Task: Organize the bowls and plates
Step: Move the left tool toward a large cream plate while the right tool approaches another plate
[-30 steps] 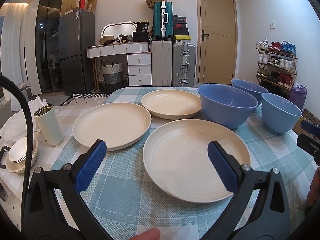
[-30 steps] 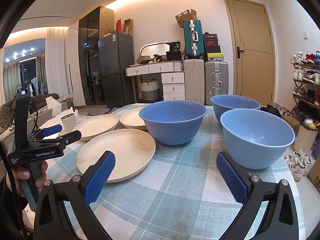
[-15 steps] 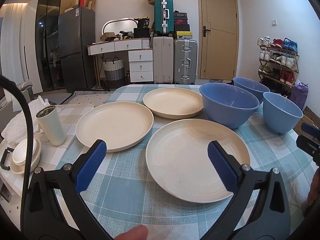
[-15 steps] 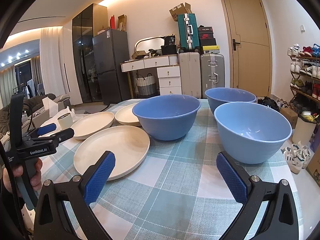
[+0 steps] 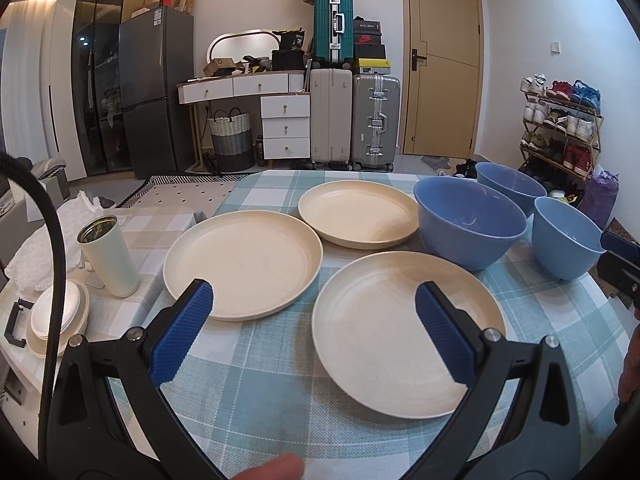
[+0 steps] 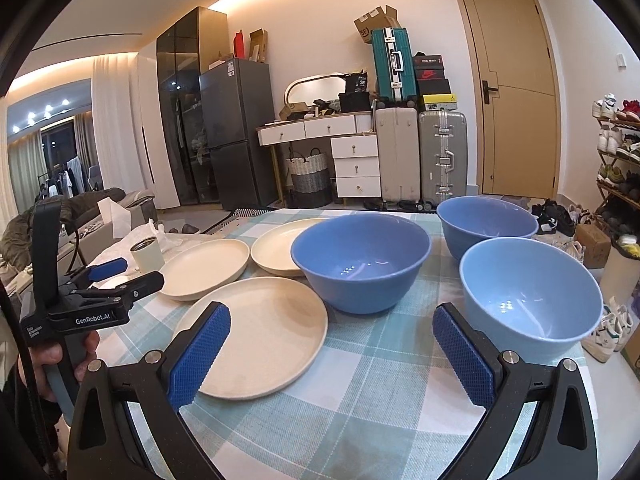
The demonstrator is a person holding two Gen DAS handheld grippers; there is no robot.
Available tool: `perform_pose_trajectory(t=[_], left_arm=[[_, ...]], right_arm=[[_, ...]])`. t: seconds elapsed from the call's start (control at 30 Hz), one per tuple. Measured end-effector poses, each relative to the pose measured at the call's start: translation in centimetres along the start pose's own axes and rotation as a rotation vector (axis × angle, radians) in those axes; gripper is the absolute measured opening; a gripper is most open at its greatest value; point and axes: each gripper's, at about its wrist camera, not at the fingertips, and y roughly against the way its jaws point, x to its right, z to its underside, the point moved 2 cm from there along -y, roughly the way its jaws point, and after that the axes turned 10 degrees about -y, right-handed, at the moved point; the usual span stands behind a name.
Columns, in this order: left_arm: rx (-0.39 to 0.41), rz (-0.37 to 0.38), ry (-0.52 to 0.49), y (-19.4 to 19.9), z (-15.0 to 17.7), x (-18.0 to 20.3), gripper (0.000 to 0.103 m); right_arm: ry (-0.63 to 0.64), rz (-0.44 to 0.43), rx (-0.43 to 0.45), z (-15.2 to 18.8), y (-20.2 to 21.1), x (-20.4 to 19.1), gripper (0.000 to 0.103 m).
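Observation:
Three cream plates lie on the checked tablecloth [image 5: 256,368]: a near plate [image 5: 404,332] [image 6: 264,332], a left plate [image 5: 244,260] [image 6: 208,266] and a far plate [image 5: 360,212] [image 6: 280,250]. Three blue bowls stand to the right: a large one [image 5: 468,224] [image 6: 362,260], a far one [image 5: 508,184] [image 6: 486,224] and a lighter near one [image 5: 568,236] [image 6: 528,296]. My left gripper [image 5: 312,300] hovers open above the near plate's front, holding nothing. My right gripper [image 6: 332,320] is open too, low over the cloth between the near plate and the light bowl.
A white tumbler [image 5: 108,256] and a stack of small white dishes [image 5: 60,320] sit on a side surface to the left. A shoe rack [image 5: 560,128] stands at the right, suitcases [image 5: 352,116] and drawers behind. The table's right edge runs just past the light bowl.
Both grippers have drawn back and risen slightly, so plates and bowls look a little farther away. Nothing on the table has moved; both stay open.

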Motion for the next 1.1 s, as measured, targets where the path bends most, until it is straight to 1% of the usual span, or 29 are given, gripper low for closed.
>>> perform_pose_trajectory(t=[0.07, 0.37, 0.63, 0.77, 0.9, 1.1], left_arm=[[0.011, -0.004, 0.009, 0.0, -0.3, -0.5, 0.101], [0.001, -0.032, 0.029, 0.2, -1.0, -3.3, 0.101], [0.013, -0.046, 0.087, -0.6, -1.4, -6.2, 0.101], [0.011, -0.063, 0.079, -0.6, -1.7, -7.5, 0.101], [0.000, -0.060, 0.082, -1.2, -2.0, -8.6, 0.101], [-0.017, -0.095, 0.082, -2.5, -2.1, -10.0, 0.101]], right_arm=[[-0.002, -0.003, -0.008, -0.5, -0.3, -0.3, 0.103], [0.010, -0.009, -0.035, -2.8, -2.4, -2.2, 0.103], [0.034, -0.027, -0.069, -3.7, -5.1, -4.0, 0.103], [0.028, -0.037, -0.094, -4.0, -6.7, -4.5, 0.103], [0.018, -0.051, -0.114, -4.3, -8.3, -5.1, 0.103], [0.028, -0.067, -0.128, -4.8, -10.5, -6.6, 0.103]])
